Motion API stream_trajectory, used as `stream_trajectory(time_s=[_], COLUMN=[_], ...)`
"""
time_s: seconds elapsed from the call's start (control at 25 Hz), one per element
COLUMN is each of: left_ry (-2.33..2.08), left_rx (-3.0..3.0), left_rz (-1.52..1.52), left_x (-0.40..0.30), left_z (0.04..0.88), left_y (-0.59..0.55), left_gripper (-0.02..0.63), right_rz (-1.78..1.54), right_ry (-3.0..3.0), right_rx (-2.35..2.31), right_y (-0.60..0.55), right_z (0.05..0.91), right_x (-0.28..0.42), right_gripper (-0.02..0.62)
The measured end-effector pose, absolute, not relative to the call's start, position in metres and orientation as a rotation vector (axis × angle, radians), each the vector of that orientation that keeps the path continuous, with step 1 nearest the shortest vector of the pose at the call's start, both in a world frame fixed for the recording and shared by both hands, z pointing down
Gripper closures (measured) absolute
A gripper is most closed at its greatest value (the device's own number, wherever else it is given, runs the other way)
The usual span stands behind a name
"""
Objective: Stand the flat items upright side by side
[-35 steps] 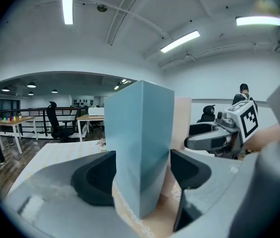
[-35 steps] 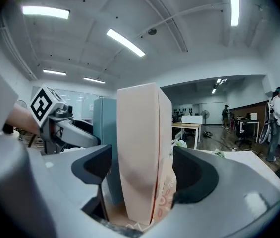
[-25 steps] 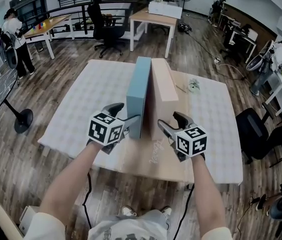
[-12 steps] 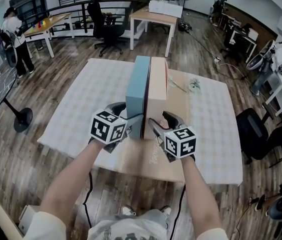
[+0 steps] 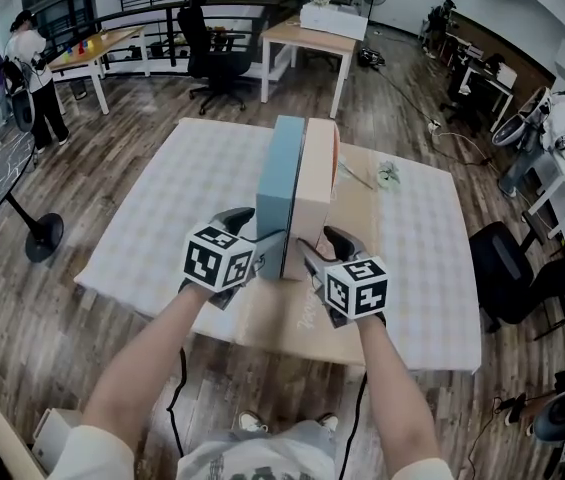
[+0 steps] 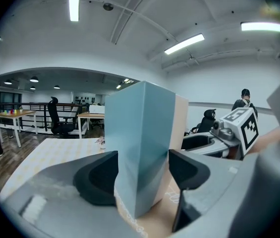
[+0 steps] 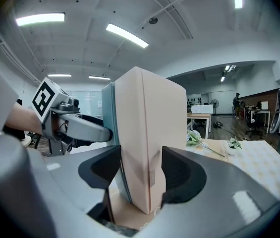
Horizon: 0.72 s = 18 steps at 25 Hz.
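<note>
Blue and pale pink, the two flat boxes stand upright side by side near the middle of the surface, which is covered by a white patterned cloth. The blue box is on the left and the pink box on the right. Their broad faces lie against each other, with no gap visible in the head view. Both stand on their narrow bottom edges on a brown cardboard sheet that lies on the cloth and carries some cursive print.

The left gripper reaches in from the near side and clasps the near end of the blue box. In the left gripper view its dark pads sit against the box's two broad faces, low down near the cardboard. Its jaws have just been closing, and they stand wide because the box fills the space between them.

The right gripper takes the near end of the pink box in the same way. In the right gripper view its pads press on both sides of the box. These jaws have also just been closing, with the box between them.

The two grippers are close beside each other, and each one's marker cube shows in the other's view. To the right of the boxes, well apart from them, a flower stem and a small potted plant lie on the surface.
</note>
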State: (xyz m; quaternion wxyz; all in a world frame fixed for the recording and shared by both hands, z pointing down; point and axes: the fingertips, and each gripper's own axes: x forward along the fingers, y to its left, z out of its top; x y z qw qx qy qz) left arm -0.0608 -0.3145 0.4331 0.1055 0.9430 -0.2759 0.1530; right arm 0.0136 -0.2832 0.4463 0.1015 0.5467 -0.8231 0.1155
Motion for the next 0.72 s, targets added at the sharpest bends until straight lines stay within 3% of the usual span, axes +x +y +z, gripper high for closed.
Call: stream_trajectory(time_s=[0.2, 0.4, 0.72], left_ry=[-0.87, -0.916, -1.049], left_rx=[2.76, 2.761, 2.707], left_rz=[0.415, 0.412, 0.398], left_x=[-0.064, -0.069, -0.079], left_z=[0.426, 0.413, 0.41], left_y=[-0.303, -0.293, -0.274], left_gripper=[0.273, 0.346, 0.396], right_rz=[0.35, 0.378, 0.413], right_ry=[-2.379, -2.298, -2.193], right_rx=[1.707, 1.871, 1.992], right_y=[-0.262, -0.237, -0.19], right_z=[0.433, 0.412, 0.403], right_x=[0.029, 0.054, 0.1], right_gripper=[0.342, 0.396, 0.445])
